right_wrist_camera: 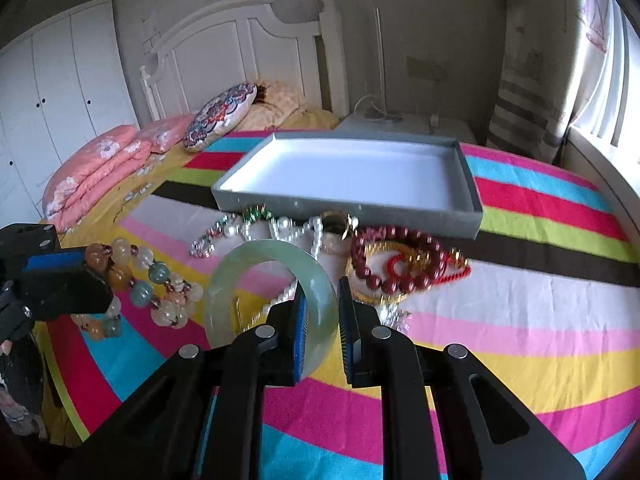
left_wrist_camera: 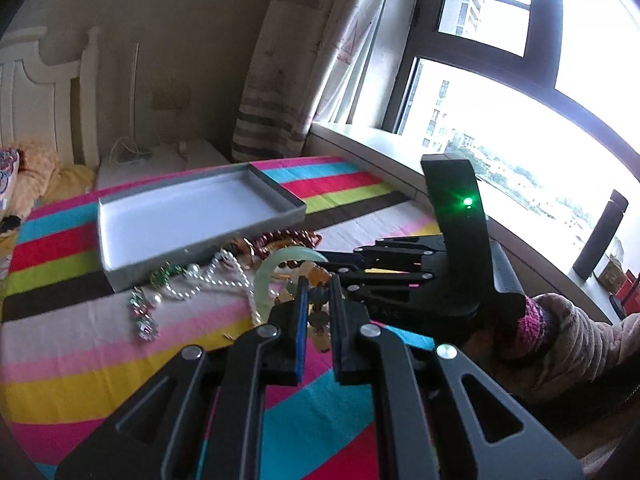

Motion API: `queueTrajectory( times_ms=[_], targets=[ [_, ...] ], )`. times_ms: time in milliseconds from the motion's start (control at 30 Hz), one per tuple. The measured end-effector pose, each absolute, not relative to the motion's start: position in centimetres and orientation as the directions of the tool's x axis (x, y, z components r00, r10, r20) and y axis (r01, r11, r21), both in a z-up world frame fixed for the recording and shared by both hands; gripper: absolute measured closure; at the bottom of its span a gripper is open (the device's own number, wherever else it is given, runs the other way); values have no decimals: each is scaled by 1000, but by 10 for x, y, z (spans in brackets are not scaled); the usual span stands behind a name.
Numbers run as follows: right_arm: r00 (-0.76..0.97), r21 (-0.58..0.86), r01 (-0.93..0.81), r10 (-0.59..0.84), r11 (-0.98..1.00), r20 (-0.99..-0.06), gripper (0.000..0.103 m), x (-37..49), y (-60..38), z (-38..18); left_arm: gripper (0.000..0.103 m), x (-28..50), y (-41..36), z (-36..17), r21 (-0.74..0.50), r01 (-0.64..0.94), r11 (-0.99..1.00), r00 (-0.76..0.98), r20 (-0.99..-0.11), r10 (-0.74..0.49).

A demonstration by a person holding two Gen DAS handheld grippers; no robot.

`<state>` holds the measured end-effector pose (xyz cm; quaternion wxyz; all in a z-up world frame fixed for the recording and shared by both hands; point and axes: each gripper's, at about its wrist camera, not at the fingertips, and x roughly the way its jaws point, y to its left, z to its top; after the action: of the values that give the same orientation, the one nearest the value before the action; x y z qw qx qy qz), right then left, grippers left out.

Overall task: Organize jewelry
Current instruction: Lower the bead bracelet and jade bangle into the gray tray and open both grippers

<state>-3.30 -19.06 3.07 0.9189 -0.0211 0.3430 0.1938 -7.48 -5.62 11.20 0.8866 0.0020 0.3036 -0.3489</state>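
Clamped in the right gripper (right_wrist_camera: 322, 304), the jade bangle (right_wrist_camera: 272, 280) could slip out; the left gripper (left_wrist_camera: 318, 296) pinches a dangling bead bracelet (right_wrist_camera: 136, 280) that may snag.

Jewelry pile (right_wrist_camera: 328, 240) crowds grey tray (right_wrist_camera: 476, 200) near wall; striped bedspread (right_wrist_camera: 520, 340) rightward lies open.

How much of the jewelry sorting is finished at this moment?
Done: nothing yet; the tray holds no jewelry. In hand: the left gripper grips the bead bracelet, and the right gripper grips the jade bangle. Left: the pearl necklace, the red beads and the green sparkly piece lie on the striped cloth.
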Motion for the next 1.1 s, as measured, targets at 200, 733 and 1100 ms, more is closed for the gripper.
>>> queueTrajectory(
  times_ms=[200,733,1100],
  targets=[
    [703,85,-358,328,930,-631,88,-7,-197,40,94,-54,-49,116,-181,587,789,598,-559,-574],
    [675,166,-256,299,952,-675,88,113,-229,47,94,73,-31,113,-170,462,871,637,-620,-459],
    [609,254,-131,280,958,-743,87,179,-246,18,94,134,-18,76,-120,371,921,631,-695,-345]
  ],
)
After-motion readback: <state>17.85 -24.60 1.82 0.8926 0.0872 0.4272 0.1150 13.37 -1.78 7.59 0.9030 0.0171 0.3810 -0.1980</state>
